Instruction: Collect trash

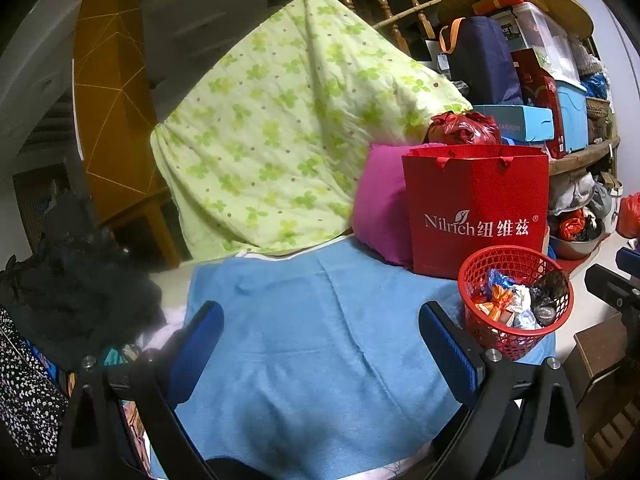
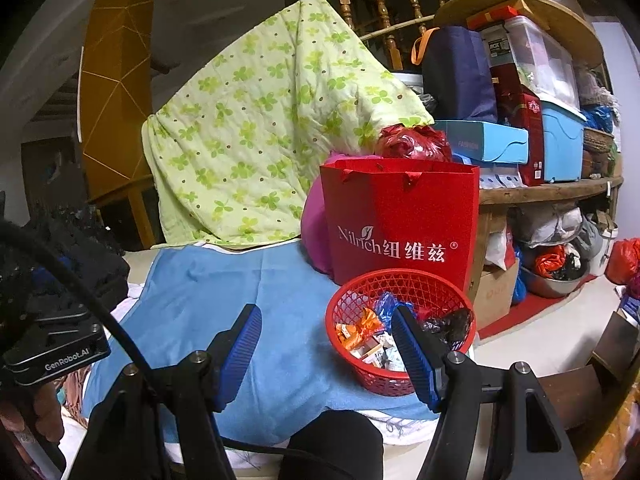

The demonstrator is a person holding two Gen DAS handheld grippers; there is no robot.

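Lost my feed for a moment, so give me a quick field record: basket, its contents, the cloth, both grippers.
basket: red mesh basket on the blue towel, in front of the red gift bag
contents: wrappers and crumpled black plastic inside
towel surface: no loose trash visible
left gripper: jaws open, nothing between
right gripper: jaws open, nothing between

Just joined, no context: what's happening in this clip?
A person holds two grippers over a blue towel, collecting trash. Both the left gripper and right gripper have their jaws open and empty. The red basket on the towel's right already holds wrappers, in front of a red gift bag. No loose trash shows on the towel.
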